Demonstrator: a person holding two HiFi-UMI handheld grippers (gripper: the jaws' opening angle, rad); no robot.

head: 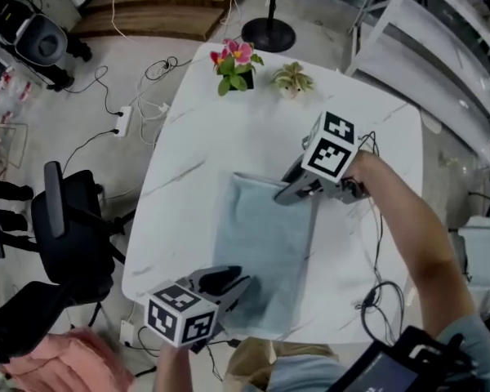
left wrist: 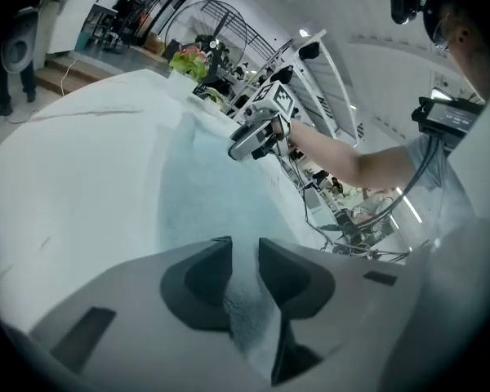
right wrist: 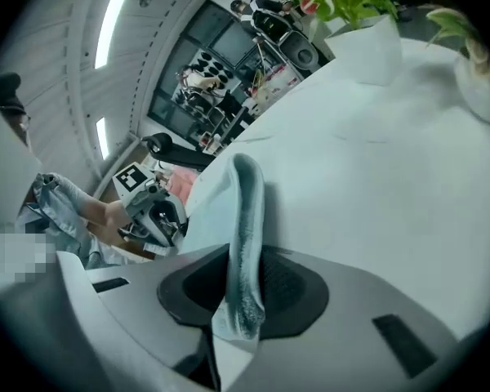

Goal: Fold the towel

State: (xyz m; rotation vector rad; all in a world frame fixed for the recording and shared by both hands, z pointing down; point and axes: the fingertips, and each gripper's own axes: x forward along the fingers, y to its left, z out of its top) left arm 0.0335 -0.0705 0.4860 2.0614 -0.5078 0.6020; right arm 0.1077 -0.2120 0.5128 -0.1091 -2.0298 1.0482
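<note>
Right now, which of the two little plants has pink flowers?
The left plant: pink and red blooms. The right plant has only pale green leaves.

Looked like a robotics data-collection lab in an industrial hall, not a home. Bare grey floor (head: pixel 82 113) with loose cables (head: pixel 98 141) and a power strip (head: pixel 123 121). Black and grey gear (head: pixel 33 35) parked at the edge, a round stand base (head: pixel 268 34), a wooden board (head: pixel 155 11), white metal framing (head: pixel 408 23). One white bench (head: pixel 229 137) stood alone mid-floor, dressed with flowers (head: pixel 235 64) and a small plant (head: pixel 292 78). Office chair (head: pixel 65 227) beside it. High ceiling had strip lights (right wrist: pixel 118 11).
</note>
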